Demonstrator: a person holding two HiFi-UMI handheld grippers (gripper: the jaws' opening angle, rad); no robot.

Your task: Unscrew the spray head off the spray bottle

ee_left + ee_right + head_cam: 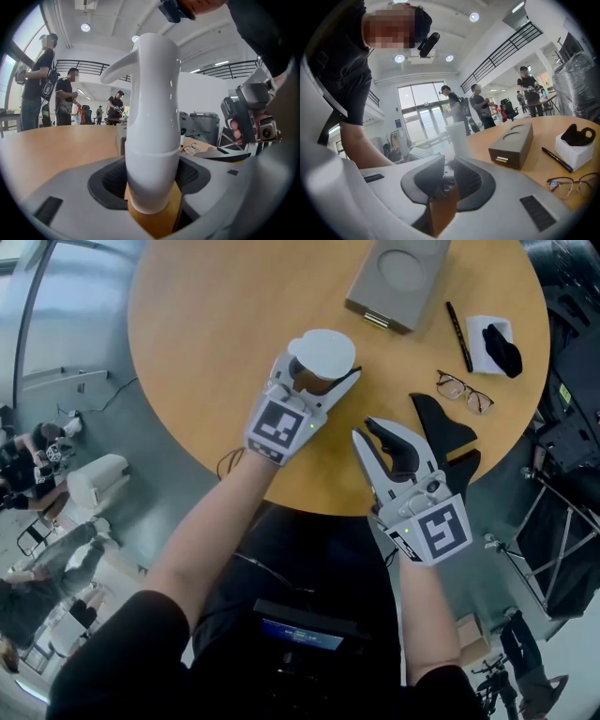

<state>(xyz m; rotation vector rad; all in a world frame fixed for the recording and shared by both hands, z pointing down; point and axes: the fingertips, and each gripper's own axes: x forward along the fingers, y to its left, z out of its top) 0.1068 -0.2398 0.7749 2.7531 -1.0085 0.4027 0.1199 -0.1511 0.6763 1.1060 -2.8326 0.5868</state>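
A round wooden table (187, 352) fills the upper part of the head view. At one o'clock in that view lies a grey box (398, 277) with a round recess in its top and a small light tab on its near end. From the box, a black pen (458, 337) lies at four to five o'clock. At three o'clock from the pen stands a white block (487, 345) with a black object (503, 348) on it. At six o'clock from the pen rest folded glasses (464, 392). Several people (480, 105) stand beyond the table's far edge.
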